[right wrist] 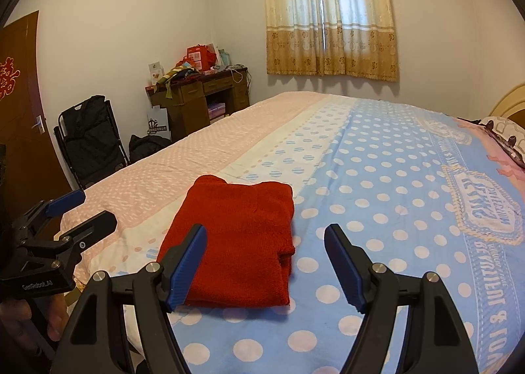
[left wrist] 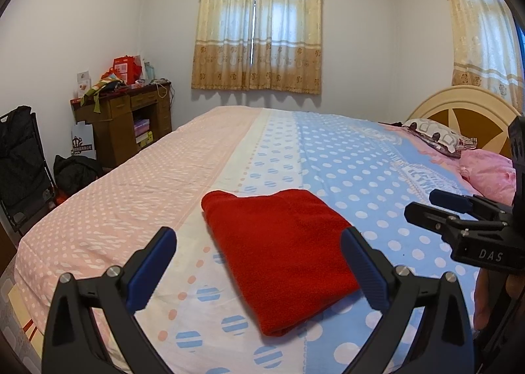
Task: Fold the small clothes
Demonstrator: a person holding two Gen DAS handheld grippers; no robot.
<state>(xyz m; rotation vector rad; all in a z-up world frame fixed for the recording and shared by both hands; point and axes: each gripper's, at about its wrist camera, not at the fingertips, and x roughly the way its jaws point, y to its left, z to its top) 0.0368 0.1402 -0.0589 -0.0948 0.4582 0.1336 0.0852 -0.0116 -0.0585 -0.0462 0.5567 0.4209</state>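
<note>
A red garment point(left wrist: 279, 249) point(right wrist: 239, 242) lies folded into a compact rectangle on the polka-dot bed sheet point(left wrist: 361, 160) point(right wrist: 377, 177), near the bed's front edge. My left gripper point(left wrist: 258, 232) hovers over its near side, jaws wide open with nothing between the blue pads. In the left wrist view my right gripper point(left wrist: 421, 203) shows at the right edge, apart from the cloth. In its own view the right gripper point(right wrist: 265, 229) stands open above the garment's near right corner, holding nothing. The left gripper point(right wrist: 96, 206) appears at the left edge there, off the cloth.
A patterned pillow point(left wrist: 436, 134) and a pink pillow point(left wrist: 489, 170) lie by the headboard point(left wrist: 459, 105) at the right. A cluttered wooden desk point(right wrist: 203, 95), a black folding chair point(right wrist: 92, 141) and a brown door point(right wrist: 23, 95) stand beyond the bed's left side.
</note>
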